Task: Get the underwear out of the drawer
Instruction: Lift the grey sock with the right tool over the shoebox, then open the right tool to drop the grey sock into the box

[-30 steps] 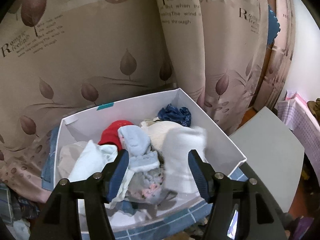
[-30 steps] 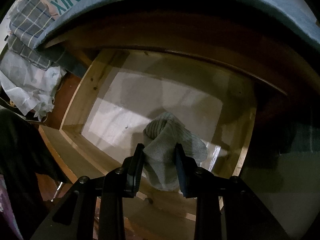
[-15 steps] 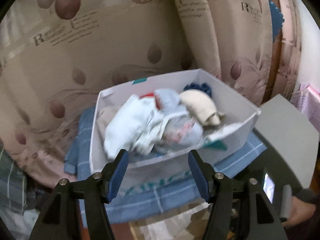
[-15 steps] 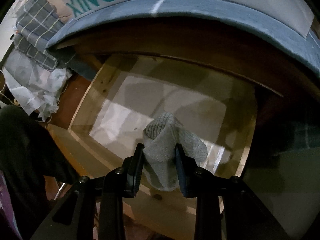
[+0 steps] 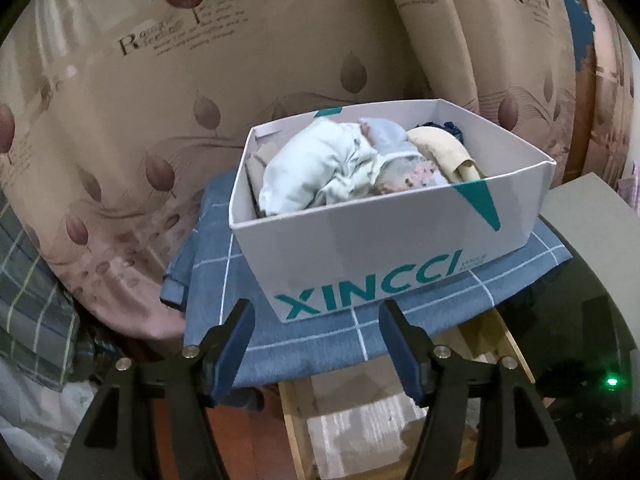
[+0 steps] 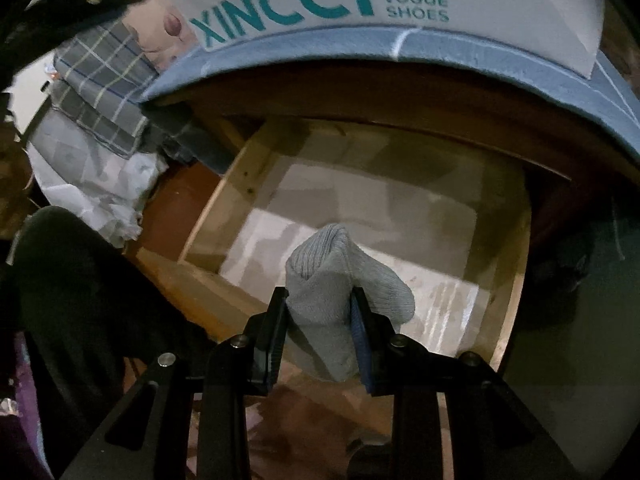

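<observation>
Clamping a grey rolled garment, probably the underwear though the view is dim, the right gripper holds it upright over the open drawer, below and in front of the white shoebox. The left gripper is wide apart, empty, facing that shoebox's front wall, so the right hand is the carrier and the drop spot lies up and ahead.

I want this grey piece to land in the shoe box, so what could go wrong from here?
1. The shoe box is already heaped, with the pale blue garment up at the rim, so the grey piece might slide off.
2. The right gripper pinches only its middle; a loose end could snag on the drawer.
</observation>
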`<state>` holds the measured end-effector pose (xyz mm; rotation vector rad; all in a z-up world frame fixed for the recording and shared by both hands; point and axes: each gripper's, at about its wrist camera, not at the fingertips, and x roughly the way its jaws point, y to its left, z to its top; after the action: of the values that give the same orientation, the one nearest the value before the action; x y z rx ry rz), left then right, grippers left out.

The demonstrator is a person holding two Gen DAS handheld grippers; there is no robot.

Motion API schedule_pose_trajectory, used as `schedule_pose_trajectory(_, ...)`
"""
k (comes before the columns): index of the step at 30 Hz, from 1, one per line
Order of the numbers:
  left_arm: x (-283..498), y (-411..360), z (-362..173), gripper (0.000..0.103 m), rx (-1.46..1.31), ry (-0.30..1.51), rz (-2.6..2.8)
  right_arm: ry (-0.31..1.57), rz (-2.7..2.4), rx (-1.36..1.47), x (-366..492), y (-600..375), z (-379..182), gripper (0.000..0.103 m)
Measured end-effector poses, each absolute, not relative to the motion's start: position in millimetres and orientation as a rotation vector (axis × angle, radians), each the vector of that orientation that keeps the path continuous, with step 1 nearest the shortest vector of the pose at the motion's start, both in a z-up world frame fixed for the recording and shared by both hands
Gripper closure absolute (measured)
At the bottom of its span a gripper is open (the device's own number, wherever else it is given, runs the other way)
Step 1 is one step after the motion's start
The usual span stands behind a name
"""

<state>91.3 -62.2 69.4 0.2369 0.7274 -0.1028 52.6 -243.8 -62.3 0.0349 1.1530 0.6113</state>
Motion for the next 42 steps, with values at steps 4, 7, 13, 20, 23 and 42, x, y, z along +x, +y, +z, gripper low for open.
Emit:
schedule_pose_trajectory(4, 92.0, -61.5, 63.4, 0.037, 0.241, 0.729, -0.081, 1.119, 0.62, 0.091, 40.1, -249.4, -46.9, 0.075)
schedule_pose_trajectory(7, 92.7, -62.4, 60.4, 0.037, 0.254, 0.729, -0.072, 1.094, 0.625, 0.128, 33.3, -254.7, -35.9, 0.075)
schedule_pose_trajectory(13, 91.9, -66.0, 57.7, 0.037, 0.273, 0.727, -0.072, 1.024, 0.641, 0.2, 22.7, -267.1, -2.8, 0.075)
schedule_pose_trajectory(20, 91.9, -65.4, 56.1, 0.037, 0.266, 0.729, -0.073, 0.881, 0.665, 0.218, 15.5, -274.6, 64.2, 0.075)
schedule_pose_trajectory(23, 93.3, -63.7, 54.9, 0.037, 0.262, 0.735, -0.07, 0.804, 0.675, 0.233, 17.9, -280.8, 100.4, 0.075)
schedule_pose_trajectory(42, 99.3, -49.0, 46.2, 0.037, 0.222, 0.769, -0.062, 0.649, 0.494, 0.114, 160.6, -254.4, 168.2, 0.074)
